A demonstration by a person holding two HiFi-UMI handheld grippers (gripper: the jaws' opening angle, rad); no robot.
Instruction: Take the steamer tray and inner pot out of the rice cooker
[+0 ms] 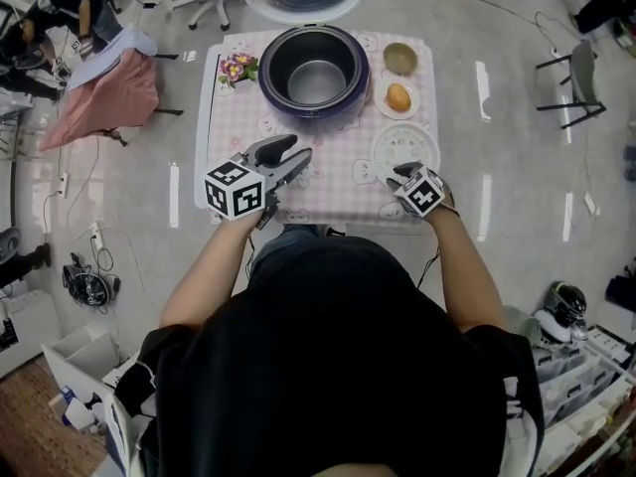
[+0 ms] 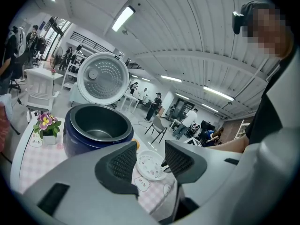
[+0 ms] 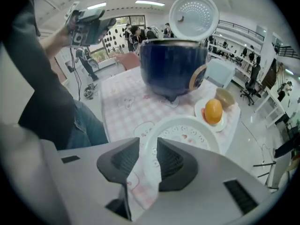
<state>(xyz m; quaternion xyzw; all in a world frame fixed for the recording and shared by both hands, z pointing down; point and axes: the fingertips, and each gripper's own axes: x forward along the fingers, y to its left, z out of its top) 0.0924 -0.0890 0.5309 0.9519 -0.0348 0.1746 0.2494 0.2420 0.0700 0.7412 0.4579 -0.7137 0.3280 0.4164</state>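
**Fingers half open at the tray; pot still in the cooker**

The right gripper [image 3: 149,159] has its fingers [image 3: 123,159] partly apart. The near rim of the white steamer tray [image 3: 187,136] shows between them with a gap on one side, so I judge it not pinched. The tray lies flat on the counter [image 1: 328,172], near the right front edge. The left gripper [image 2: 149,161] hovers with its fingers wide and empty. Farther off, the inner pot [image 2: 99,125] sits in the rice cooker [image 3: 171,74], whose lid is up.

A finger catching the rim on the way off could drag the tray over the edge. The pot's smooth wall could slip from a one-sided pinch, tip, and knock the plate [image 1: 413,109] just beside the cooker.
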